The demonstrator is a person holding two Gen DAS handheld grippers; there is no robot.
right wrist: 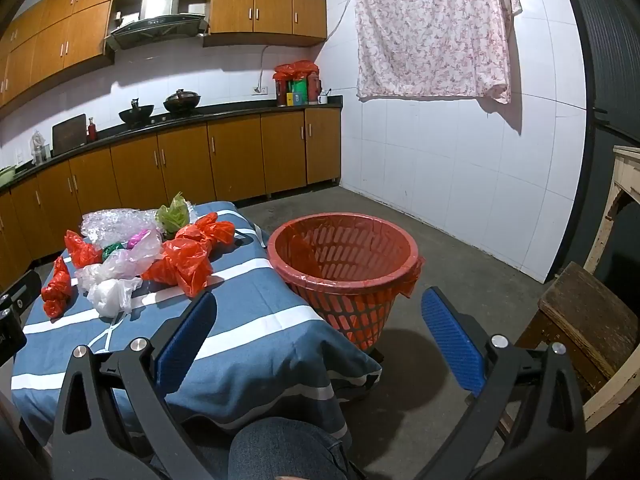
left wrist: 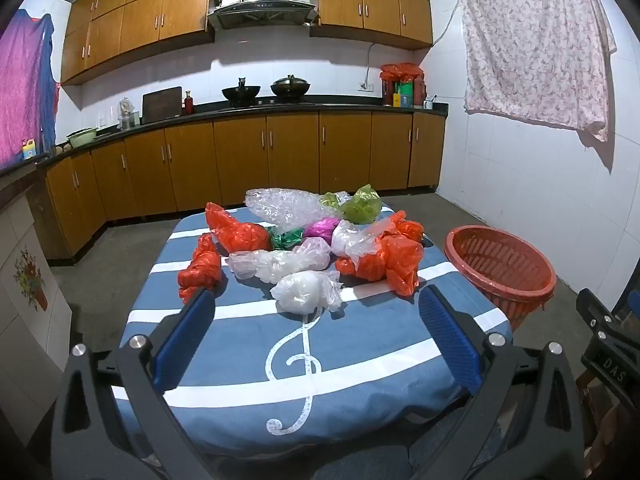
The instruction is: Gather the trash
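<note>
Plastic bags (left wrist: 304,256) lie beyond both grippers' wide-apart fingers (left wrist: 188,336), seemingly untouched, beside the red basket (right wrist: 344,280).

Bags (left wrist: 304,248) on table (left wrist: 240,360); basket (left wrist: 500,268) right.

At the right edge of the left wrist view, the other gripper (left wrist: 608,364) bears the letters "DAS". The cloth (left wrist: 248,408) carries a white treble clef sign.

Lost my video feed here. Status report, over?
Left gripper and right gripper open, empty. Crumpled bags piled on the table, untouched. Red basket beside it. Path clear.
</note>
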